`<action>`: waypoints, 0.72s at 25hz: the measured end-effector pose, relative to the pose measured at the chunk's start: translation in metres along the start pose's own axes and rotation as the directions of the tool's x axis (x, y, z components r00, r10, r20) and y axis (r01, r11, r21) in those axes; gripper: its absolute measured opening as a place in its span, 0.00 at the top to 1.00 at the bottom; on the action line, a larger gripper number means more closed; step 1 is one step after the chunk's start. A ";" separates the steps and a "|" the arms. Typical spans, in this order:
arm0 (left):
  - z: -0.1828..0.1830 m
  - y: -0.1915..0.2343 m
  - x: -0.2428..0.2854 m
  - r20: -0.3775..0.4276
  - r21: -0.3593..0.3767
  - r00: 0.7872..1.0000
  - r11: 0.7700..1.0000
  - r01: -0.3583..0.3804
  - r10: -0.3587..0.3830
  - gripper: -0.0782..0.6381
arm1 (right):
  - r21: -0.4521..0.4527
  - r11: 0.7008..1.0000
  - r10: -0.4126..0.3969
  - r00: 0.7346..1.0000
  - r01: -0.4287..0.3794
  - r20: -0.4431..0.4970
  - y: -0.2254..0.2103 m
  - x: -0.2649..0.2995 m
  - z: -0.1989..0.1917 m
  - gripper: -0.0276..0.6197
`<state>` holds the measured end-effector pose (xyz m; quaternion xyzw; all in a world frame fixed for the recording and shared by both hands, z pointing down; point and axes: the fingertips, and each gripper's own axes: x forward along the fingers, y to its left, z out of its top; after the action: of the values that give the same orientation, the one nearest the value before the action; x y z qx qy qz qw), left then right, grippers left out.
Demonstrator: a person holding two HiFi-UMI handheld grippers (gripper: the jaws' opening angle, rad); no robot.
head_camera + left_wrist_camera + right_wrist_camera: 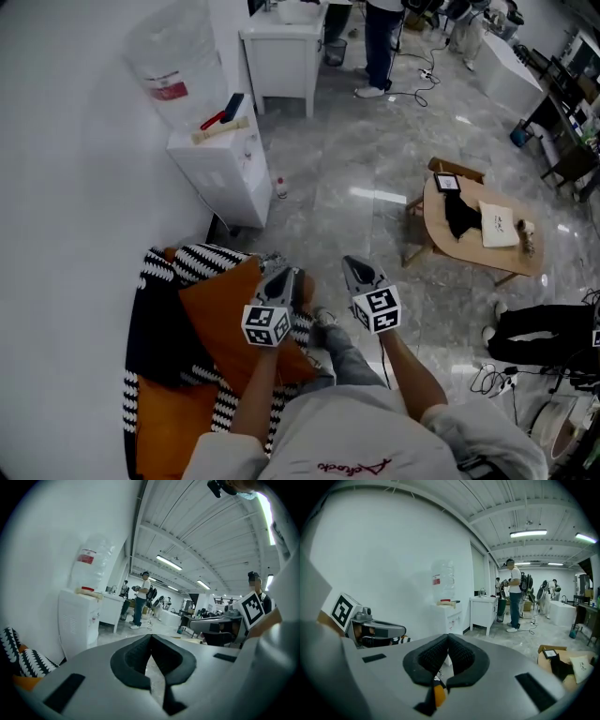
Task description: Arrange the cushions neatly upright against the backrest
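An orange cushion [223,311] lies tilted on the seat at the lower left of the head view. A black-and-white zigzag cushion [199,262] sits behind it and a black cushion [155,330] to its left. My left gripper [280,275] hovers over the orange cushion's right edge, shut and empty. My right gripper [355,266] is beside it over the floor, also shut with nothing in it. In the left gripper view the closed jaws [151,640] face the room, with the zigzag cushion [24,661] low at the left. The right gripper view shows its jaws [448,642] shut.
A white water dispenser [222,161] stands just beyond the seat against the wall, with a white cabinet [281,52] further back. A small wooden table [480,234] is at the right, a black bag [546,334] and cables near it. A person [380,47] stands far back.
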<state>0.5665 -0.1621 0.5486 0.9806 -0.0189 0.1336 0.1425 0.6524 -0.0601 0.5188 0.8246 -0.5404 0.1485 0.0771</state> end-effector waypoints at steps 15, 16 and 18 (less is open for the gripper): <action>-0.015 0.127 -0.088 0.043 -0.186 0.878 0.867 -0.462 0.477 0.85 | -0.110 0.873 0.465 0.878 -0.476 -0.112 0.110 0.143 0.009 0.92; -0.022 0.132 -0.111 0.042 -0.214 0.843 0.829 -0.516 0.536 0.85 | -0.124 0.836 0.520 0.844 -0.534 -0.133 0.133 0.148 0.006 0.92; -0.040 0.140 -0.160 0.031 -0.270 0.766 0.743 -0.612 0.642 0.85 | -0.146 0.755 0.616 0.768 -0.639 -0.176 0.181 0.154 -0.001 0.92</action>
<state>0.3917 -0.2846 0.5814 0.8977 -0.3729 0.1104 0.2073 0.5444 -0.2663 0.5639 0.5732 -0.7922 0.1595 0.1358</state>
